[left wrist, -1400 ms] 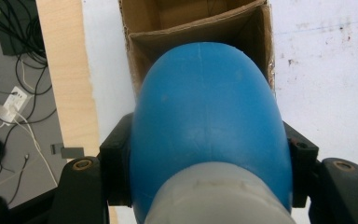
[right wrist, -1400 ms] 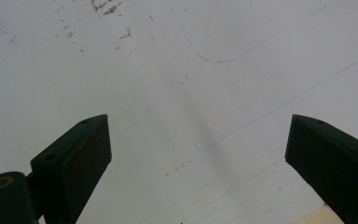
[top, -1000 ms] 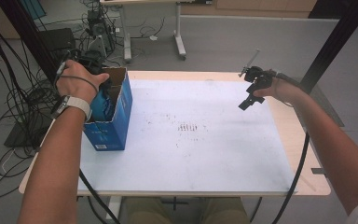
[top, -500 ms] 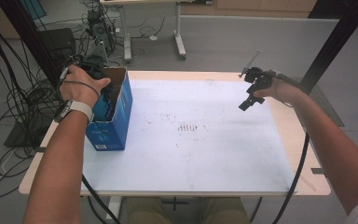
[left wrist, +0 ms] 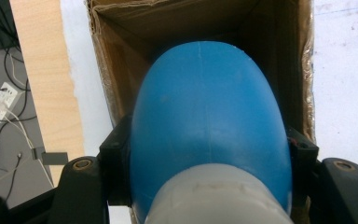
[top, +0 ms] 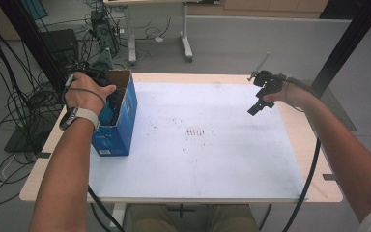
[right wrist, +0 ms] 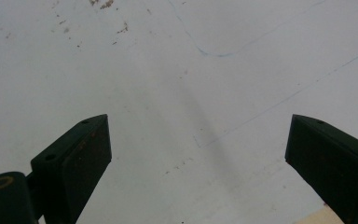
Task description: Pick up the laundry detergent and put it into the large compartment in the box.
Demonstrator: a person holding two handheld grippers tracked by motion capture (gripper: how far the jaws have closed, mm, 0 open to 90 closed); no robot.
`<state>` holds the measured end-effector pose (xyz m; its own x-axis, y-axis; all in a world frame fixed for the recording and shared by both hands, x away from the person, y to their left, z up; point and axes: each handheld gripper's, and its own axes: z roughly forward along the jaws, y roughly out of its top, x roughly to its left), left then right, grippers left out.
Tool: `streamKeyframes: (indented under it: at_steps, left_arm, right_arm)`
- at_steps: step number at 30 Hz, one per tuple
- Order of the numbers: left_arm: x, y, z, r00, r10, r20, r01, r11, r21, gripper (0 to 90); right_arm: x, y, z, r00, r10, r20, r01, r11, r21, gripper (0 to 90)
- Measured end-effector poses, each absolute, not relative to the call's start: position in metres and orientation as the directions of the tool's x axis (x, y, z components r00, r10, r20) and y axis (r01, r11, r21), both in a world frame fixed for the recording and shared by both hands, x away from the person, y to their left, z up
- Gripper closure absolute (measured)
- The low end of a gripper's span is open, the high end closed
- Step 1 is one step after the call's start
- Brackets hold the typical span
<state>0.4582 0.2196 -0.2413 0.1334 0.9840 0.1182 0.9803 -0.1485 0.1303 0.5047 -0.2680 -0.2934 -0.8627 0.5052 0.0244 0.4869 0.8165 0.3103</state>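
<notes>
The left gripper (left wrist: 205,186) clamps a blue bottle (left wrist: 209,121) over the open box (top: 121,116). It looks smooth, rigid plastic, probably light; grip the widest part. The right gripper (right wrist: 200,154) hangs wide open above the counter (top: 212,159).

Black fingers (right wrist: 72,161), grey wristwatch (top: 77,117)

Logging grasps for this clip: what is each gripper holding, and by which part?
The left gripper clamps a blue object by its sides, over the open box. The right gripper is open, holding nothing.
</notes>
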Motion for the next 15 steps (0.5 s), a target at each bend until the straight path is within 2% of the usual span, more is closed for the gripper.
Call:
streamKeyframes:
  at_steps: [15]
  left_arm:
    - [0.457,0.220,-0.256,0.149,0.982,0.119,0.980,-0.163,0.116,37.5]
  right_arm:
    - [0.504,-0.271,-0.294,-0.859,0.511,0.029,0.493,0.812,0.312,6.9]
